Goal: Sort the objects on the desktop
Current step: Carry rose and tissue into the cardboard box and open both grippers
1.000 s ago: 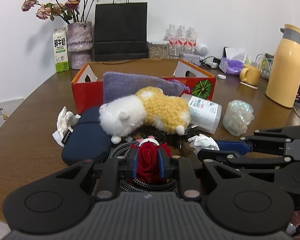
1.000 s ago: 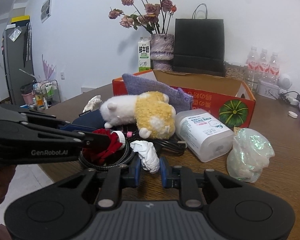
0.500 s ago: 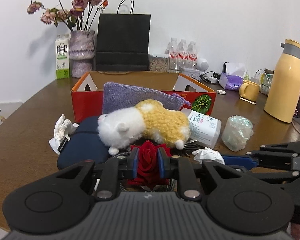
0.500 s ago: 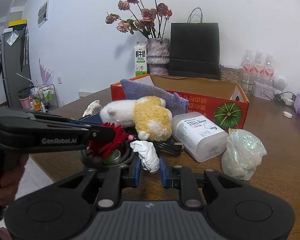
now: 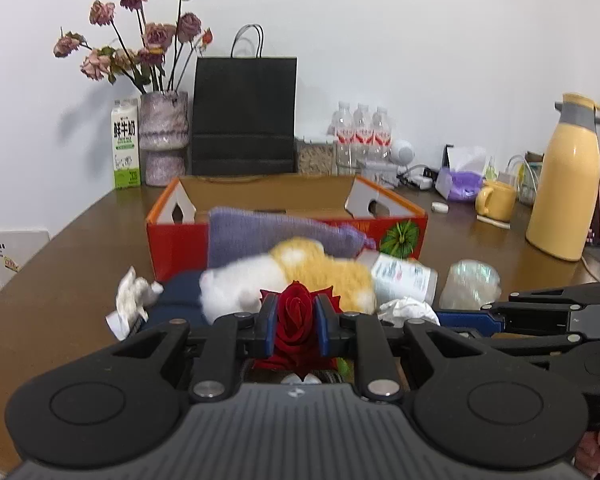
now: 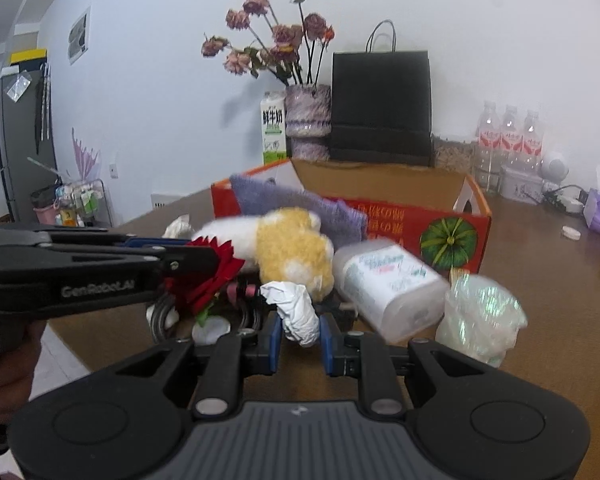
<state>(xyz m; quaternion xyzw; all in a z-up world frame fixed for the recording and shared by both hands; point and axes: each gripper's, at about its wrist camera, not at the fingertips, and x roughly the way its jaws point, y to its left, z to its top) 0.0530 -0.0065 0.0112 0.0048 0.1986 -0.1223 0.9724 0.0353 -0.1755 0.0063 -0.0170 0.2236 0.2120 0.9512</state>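
My left gripper (image 5: 296,316) is shut on a red artificial rose (image 5: 298,312) and holds it above the table; the rose also shows in the right wrist view (image 6: 208,276). My right gripper (image 6: 299,330) is shut on a crumpled white tissue (image 6: 296,308), also seen in the left wrist view (image 5: 403,308). Behind them lie a white and yellow plush toy (image 5: 300,276), a purple knit pouch (image 5: 268,232), a navy case (image 5: 180,296), a white wipes pack (image 6: 383,284) and a clear crinkled wrapper (image 6: 479,312). An open red cardboard box (image 5: 180,240) stands behind.
A coiled cable (image 6: 164,312) lies under the rose. Another crumpled tissue (image 5: 132,300) lies left. At the back stand a vase of dried roses (image 5: 162,136), a milk carton (image 5: 124,144), a black paper bag (image 5: 244,116), water bottles (image 5: 359,132), a yellow mug (image 5: 495,200) and a yellow thermos (image 5: 567,188).
Both grippers have risen from the table, the left lifting the rose off the coiled cable, the right lifting the tissue. The scene behind sits lower in both views.
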